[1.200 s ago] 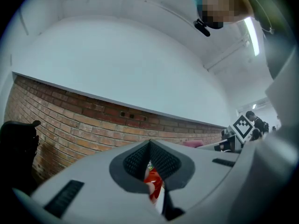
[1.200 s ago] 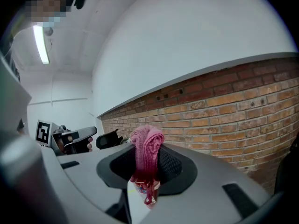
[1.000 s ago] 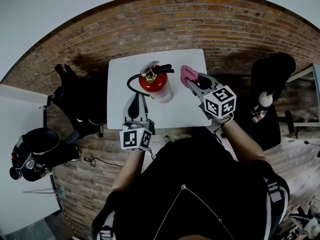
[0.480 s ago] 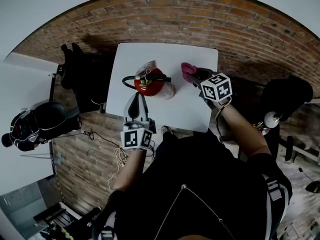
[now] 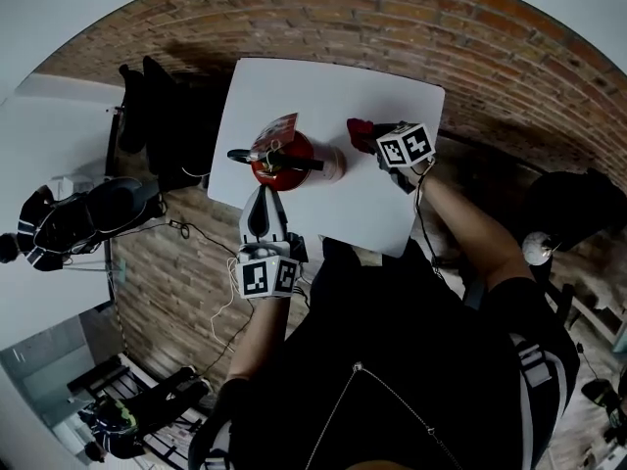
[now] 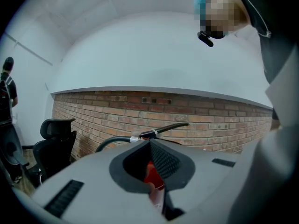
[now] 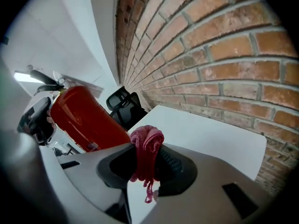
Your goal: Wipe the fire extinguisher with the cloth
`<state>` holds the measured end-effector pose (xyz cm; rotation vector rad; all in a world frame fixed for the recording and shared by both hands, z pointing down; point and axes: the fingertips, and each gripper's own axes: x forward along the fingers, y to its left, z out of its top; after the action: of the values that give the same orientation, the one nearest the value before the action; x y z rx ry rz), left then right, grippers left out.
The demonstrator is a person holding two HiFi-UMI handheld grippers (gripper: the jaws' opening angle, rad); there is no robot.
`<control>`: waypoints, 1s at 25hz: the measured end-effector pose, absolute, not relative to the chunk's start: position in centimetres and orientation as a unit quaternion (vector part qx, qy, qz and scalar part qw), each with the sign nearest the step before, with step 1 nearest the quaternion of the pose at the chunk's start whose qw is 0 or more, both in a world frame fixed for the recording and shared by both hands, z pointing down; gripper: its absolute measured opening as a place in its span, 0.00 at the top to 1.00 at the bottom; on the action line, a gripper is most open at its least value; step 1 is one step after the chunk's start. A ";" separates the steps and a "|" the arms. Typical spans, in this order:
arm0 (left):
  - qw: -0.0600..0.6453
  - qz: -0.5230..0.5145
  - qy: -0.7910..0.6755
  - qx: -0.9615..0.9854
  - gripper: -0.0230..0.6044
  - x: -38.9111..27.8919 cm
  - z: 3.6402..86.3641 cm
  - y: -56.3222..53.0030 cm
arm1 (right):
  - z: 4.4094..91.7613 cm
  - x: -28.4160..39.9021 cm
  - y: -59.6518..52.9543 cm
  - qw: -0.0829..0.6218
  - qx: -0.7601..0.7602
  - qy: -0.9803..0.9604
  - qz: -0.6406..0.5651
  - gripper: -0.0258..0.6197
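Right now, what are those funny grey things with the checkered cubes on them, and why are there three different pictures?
There is no robot here. A person holds a tool called a gripper in each hand. Each gripper has two jaws that pinch, and the cube with squares is part of it.

One picture comes from a camera on the person's head, looking down. The other two come from a camera riding on each gripper, looking along its jaws.

On the white table is a red fire extinguisher. The right gripper pinches a pink cloth and holds it close to the extinguisher. The left gripper has its jaws together with nothing between them, and its tip is at the extinguisher's near side.
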<state>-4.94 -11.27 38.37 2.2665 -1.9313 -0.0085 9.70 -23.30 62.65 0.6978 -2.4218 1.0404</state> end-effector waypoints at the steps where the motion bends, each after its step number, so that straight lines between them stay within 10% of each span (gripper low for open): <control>1: 0.084 0.001 -0.649 0.756 0.95 -4.9 38.6 -11.3 | 63.7 9.2 -23.3 0.215 0.240 -0.868 0.378 0.78; 25: 0.100 0.048 -0.676 0.728 0.95 -5.6 41.2 -11.9 | 81.9 2.0 -23.3 0.377 0.112 -0.802 0.449 0.78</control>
<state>-5.63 -11.90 41.18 2.1528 -1.9989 0.1406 2.02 -23.27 81.90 0.2856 -2.0510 1.1485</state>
